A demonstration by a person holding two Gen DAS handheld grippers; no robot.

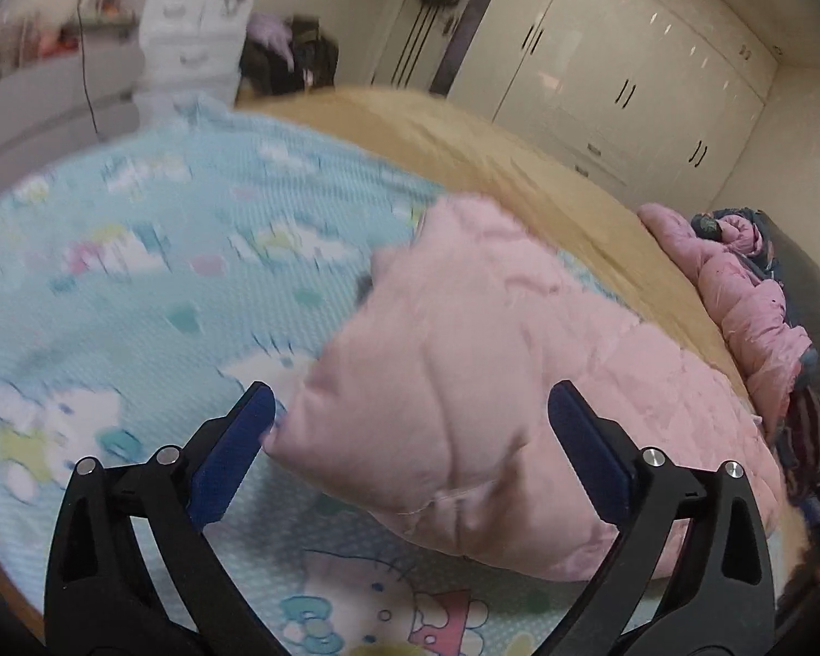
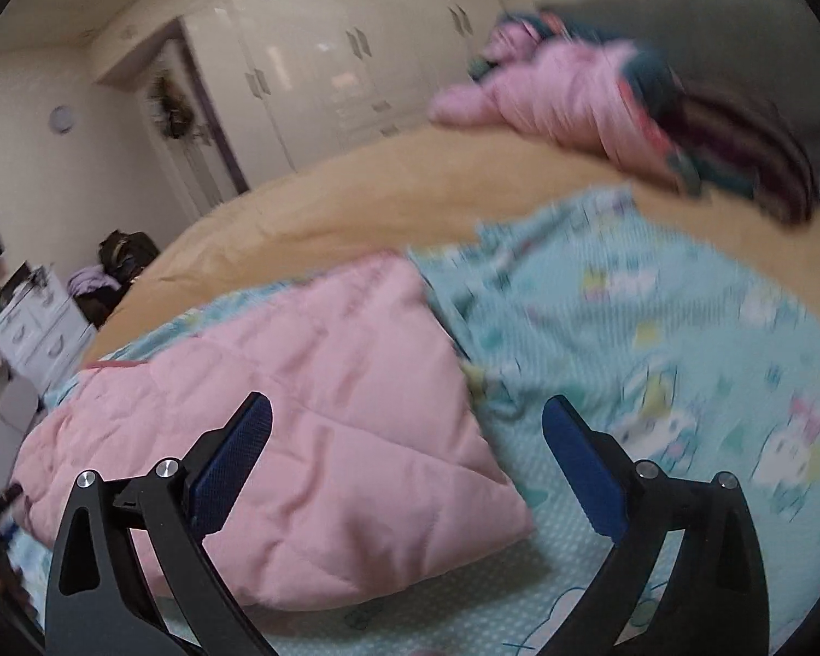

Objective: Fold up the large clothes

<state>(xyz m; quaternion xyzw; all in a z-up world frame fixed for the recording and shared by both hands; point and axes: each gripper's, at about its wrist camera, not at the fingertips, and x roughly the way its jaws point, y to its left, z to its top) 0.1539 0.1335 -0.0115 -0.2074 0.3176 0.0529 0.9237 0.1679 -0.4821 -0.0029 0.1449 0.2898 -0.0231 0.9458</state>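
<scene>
Left gripper [image 1: 410,437] spread wide, empty, over puffy pink quilted jacket [image 1: 492,382] | right gripper [image 2: 407,448] spread too, holding nothing | jacket lies on pale-blue cartoon-print sheet [image 2: 656,328] on bed

Both tools look identical: the left gripper [image 1: 410,410] has chunky matte-black plastic arms with triangular cut-outs near the base, and each finger is lined with a textured blue pad [image 1: 229,459]. The right gripper [image 2: 407,423] has the same black frame and blue pads [image 2: 585,470], plus a pair of shiny round silver screws [image 2: 165,467] at each linkage joint.
</scene>
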